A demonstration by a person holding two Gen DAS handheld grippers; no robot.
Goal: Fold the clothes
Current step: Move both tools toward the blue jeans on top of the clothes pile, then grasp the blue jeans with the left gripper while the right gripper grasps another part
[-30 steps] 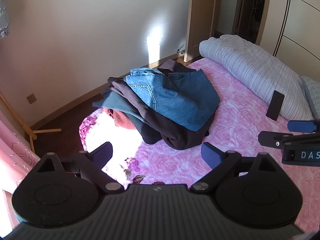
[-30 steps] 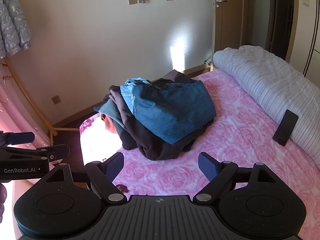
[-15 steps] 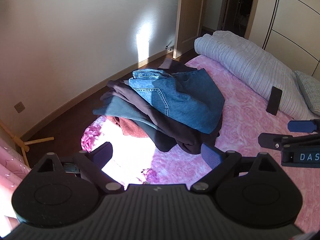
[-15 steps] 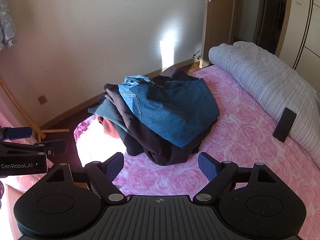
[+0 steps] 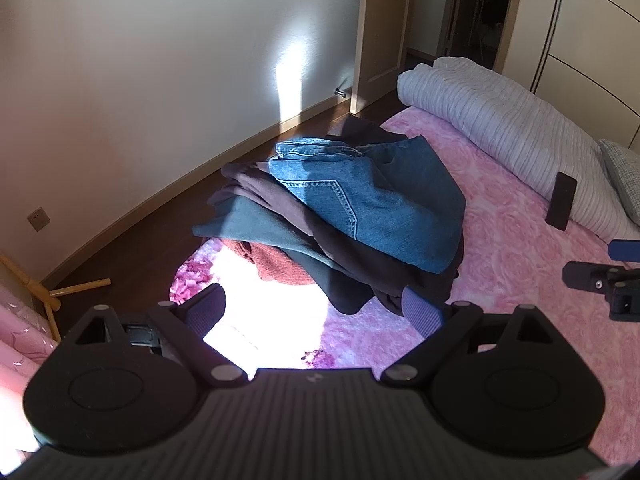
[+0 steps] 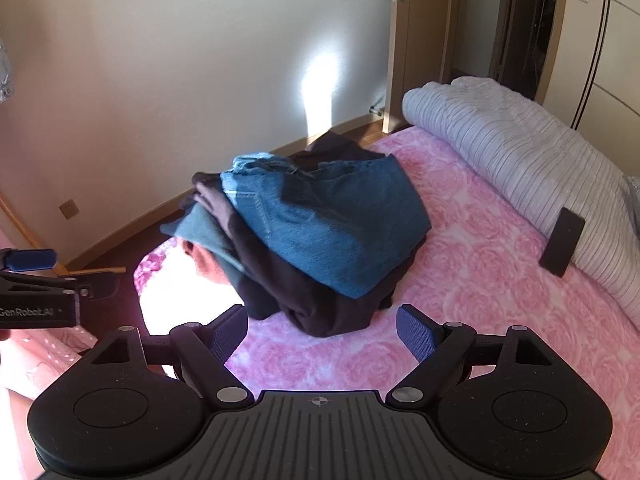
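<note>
A heap of clothes lies on the pink bed's near corner. Blue jeans [image 5: 372, 200] [image 6: 332, 224] lie on top, over a dark brown garment [image 5: 360, 268] [image 6: 312, 300], a grey-green one [image 5: 256, 228] [image 6: 204, 232] and a rust-red one [image 5: 276, 264] at the bottom. My left gripper [image 5: 316, 312] is open and empty, just short of the heap's front edge. My right gripper [image 6: 320, 332] is open and empty, close in front of the heap. Each gripper shows at the edge of the other's view.
The pink floral bedspread [image 6: 480, 280] stretches to the right. A rolled striped duvet [image 5: 500, 120] [image 6: 520, 140] lies along the far side, with a dark phone [image 5: 562, 200] [image 6: 562, 242] leaning on it. Dark floor, wall and a wooden door [image 5: 376, 32] are behind. A sunlit patch [image 5: 256, 316] glares.
Both grippers have moved forward toward the heap, which now looks larger and nearer. The clothes have not moved. Both grippers stay open.
</note>
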